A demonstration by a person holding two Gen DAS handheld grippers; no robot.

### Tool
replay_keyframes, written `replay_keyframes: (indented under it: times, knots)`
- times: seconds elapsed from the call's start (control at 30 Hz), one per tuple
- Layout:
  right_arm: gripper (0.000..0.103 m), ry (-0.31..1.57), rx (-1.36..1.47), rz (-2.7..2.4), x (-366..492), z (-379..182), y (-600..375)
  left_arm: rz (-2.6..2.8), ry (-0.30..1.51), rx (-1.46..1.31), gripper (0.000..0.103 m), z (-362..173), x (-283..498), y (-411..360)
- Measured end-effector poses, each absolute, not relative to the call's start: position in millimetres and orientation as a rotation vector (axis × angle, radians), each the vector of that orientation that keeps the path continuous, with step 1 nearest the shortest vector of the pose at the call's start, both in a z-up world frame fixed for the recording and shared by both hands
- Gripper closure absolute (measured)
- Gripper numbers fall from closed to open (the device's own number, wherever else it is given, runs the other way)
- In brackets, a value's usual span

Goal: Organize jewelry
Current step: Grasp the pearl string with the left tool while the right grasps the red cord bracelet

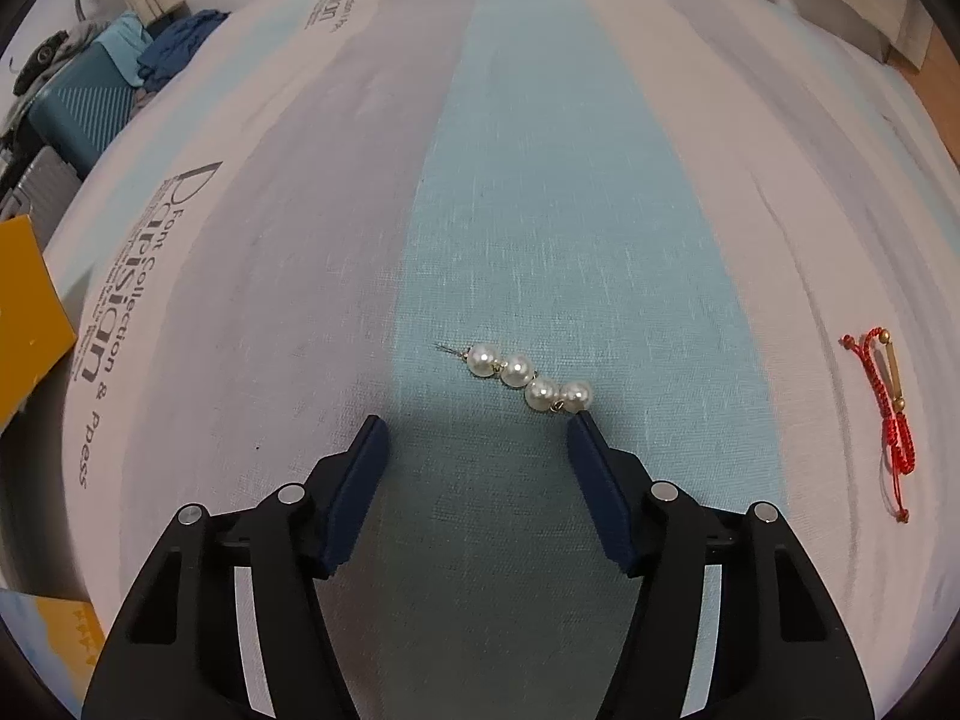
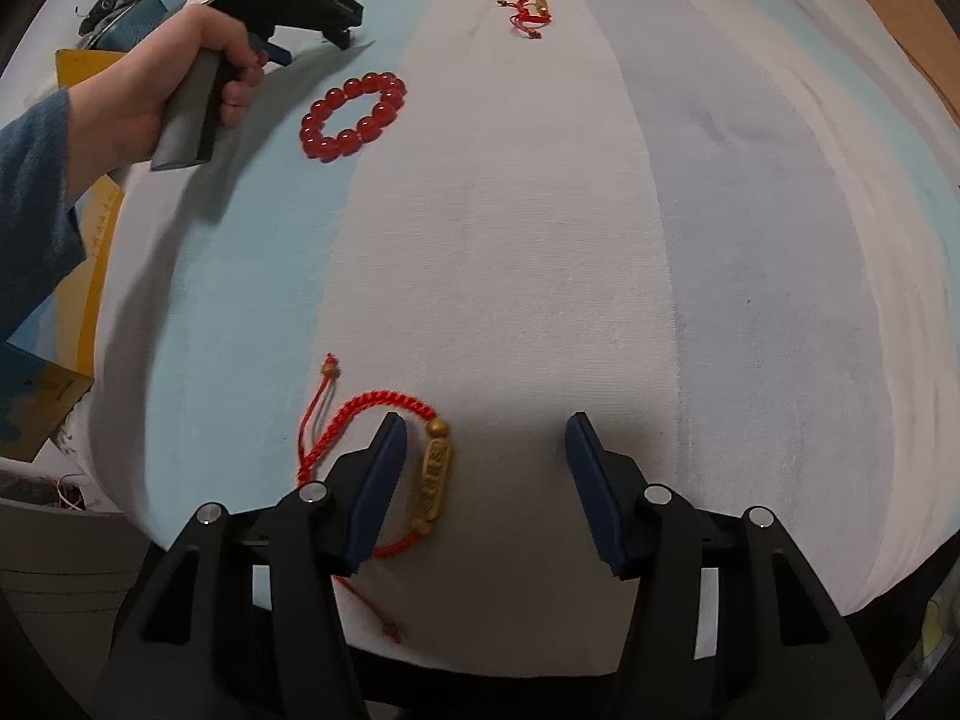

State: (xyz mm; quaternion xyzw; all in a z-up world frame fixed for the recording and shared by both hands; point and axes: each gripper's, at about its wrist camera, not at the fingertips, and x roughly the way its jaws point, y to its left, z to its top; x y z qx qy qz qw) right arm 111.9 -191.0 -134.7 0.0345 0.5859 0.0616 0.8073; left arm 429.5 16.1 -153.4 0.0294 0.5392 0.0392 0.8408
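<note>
Plainly, in the left wrist view the left tool (image 1: 477, 420) hangs released over the striped bed sheet (image 1: 690, 120), the pearl strand (image 1: 529, 378) (four glossy white beads on gold links) just beyond its right fingertip — centre it before squeezing. In the right wrist view the right tool (image 2: 485, 420) is unclenched too; the red cord bracelet (image 2: 433, 474) with its gold charm hugs the left finger — shift left.

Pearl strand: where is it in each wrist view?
Left wrist: pearl strand at centre, on the blue stripe, just past the left gripper.
Right wrist: not in view.
Shared landmark: red cord bracelet with gold tube, right edge there, top centre here.
</note>
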Motion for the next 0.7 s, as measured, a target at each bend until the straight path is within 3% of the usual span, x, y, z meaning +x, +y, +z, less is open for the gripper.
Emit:
replay_keyframes:
  times: [0.13, 0.2, 0.27, 0.33, 0.47, 0.6, 0.7]
  knots:
    - [0.050, 1.259, 0.043, 0.135, 102, -136, -184, 0.100, 1.133, 0.100, 0.036, -155, 429, 12]
    - [0.055, 1.259, 0.020, 0.136, 102, -138, -180, 0.100, 1.136, 0.096, 0.036, -157, 430, 12]
    - [0.068, 1.256, 0.002, 0.143, 102, -138, -174, 0.098, 1.138, 0.088, 0.039, -156, 428, 9]
    - [0.079, 1.255, -0.024, 0.149, 100, -137, -169, 0.080, 1.140, 0.092, 0.045, -157, 428, 8]
    - [0.092, 1.260, -0.024, 0.162, 106, -141, -169, 0.055, 1.149, 0.085, 0.070, -157, 429, 4]
    - [0.095, 1.263, 0.020, 0.173, 105, -140, -176, 0.026, 1.149, 0.142, 0.097, -158, 426, -5]
    - [0.095, 1.263, 0.035, 0.184, 106, -138, -180, 0.012, 1.150, 0.141, 0.102, -156, 424, -4]
